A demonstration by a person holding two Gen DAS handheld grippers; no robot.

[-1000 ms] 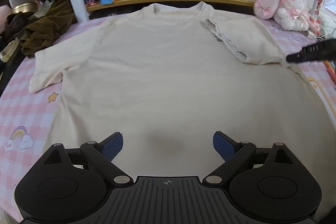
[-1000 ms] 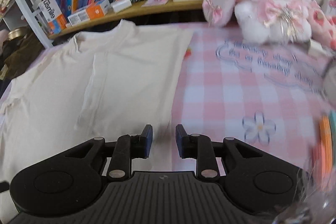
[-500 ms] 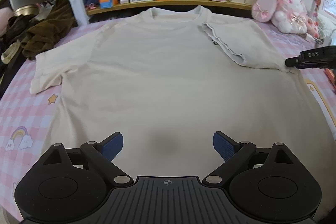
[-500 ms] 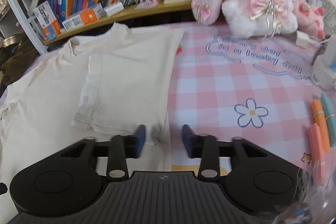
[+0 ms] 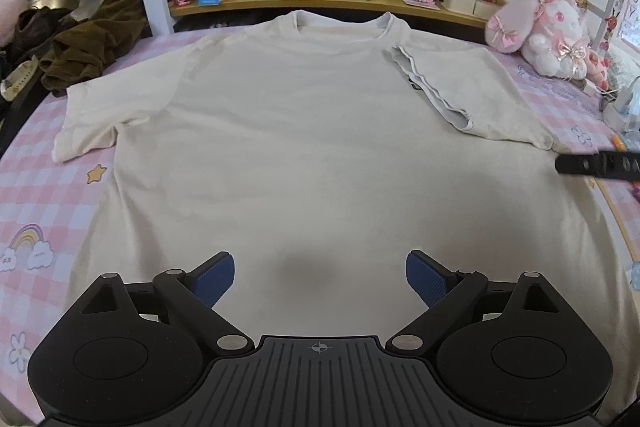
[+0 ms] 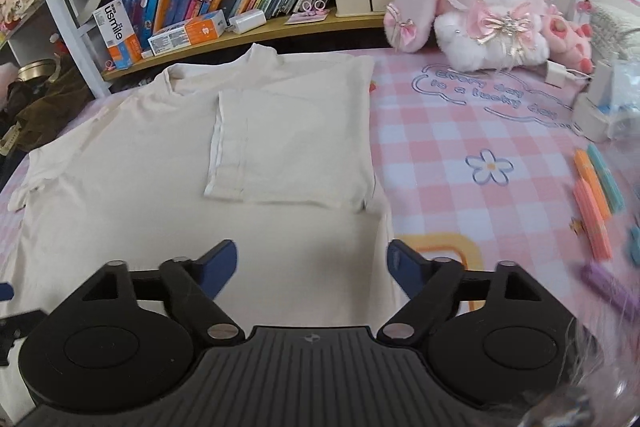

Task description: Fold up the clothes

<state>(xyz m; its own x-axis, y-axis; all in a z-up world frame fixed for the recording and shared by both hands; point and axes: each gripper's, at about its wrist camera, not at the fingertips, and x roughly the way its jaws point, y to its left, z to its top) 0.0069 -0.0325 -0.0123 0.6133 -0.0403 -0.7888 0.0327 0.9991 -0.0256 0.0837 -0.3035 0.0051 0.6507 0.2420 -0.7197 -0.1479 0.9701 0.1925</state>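
Observation:
A cream T-shirt [image 5: 312, 131] lies flat on the pink checked cloth, collar toward the bookshelf. Its right sleeve [image 5: 472, 95] is folded inward over the body; in the right wrist view the same sleeve [image 6: 296, 151] lies as a neat flap. The left sleeve [image 5: 86, 123] is still spread out. My left gripper [image 5: 319, 277] hovers open over the shirt's lower middle, holding nothing. My right gripper [image 6: 312, 265] is open over the shirt's right edge, below the folded sleeve, and a black part of it [image 5: 600, 165] shows at the right rim of the left wrist view.
A bookshelf ledge [image 5: 304, 1] with boxes and books runs behind the collar. A plush rabbit [image 6: 480, 23] sits at the back right. Coloured markers [image 6: 592, 203] lie right of the shirt. Dark brown clothes [image 5: 80, 55] are heaped at the back left.
My right gripper has opened, let go of the folded sleeve and drawn back toward the near side. The left gripper has barely shifted.

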